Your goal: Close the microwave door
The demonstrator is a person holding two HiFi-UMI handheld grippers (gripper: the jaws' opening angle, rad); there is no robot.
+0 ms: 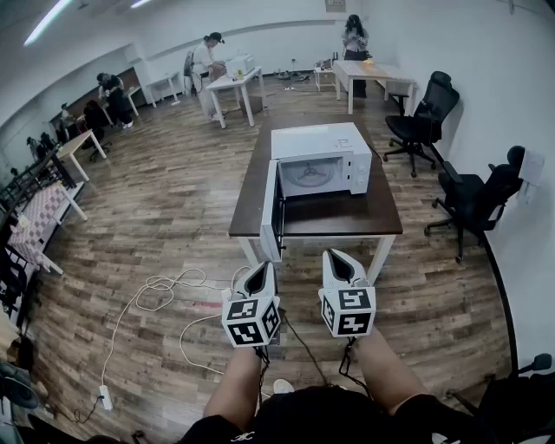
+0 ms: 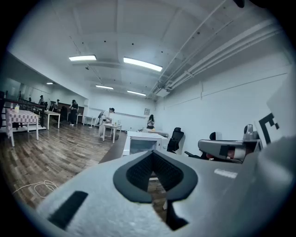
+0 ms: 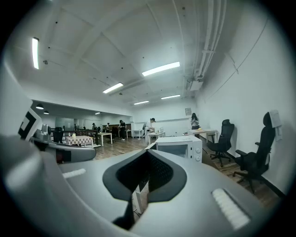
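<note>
My left gripper [image 1: 259, 270] and right gripper [image 1: 338, 260] are matt grey plastic, pads [image 2: 138, 173] black and ribbed. The microwave [image 1: 323, 139] is smooth white; the table [image 1: 255, 186] under it dark, matt; the floor [image 1: 165, 208] around it wood planks.

Finding no readable words, brands or numbers anywhere. Showing only black-and-white square patterns, not letters, on the left marker cube [image 1: 251, 321] and the right marker cube [image 1: 349, 312]. Making out no brand on the microwave [image 1: 321, 160]. Appearing too small to read: a wall sign [image 1: 336, 4] and a paper sheet [image 1: 531, 165] on the right wall.
</note>
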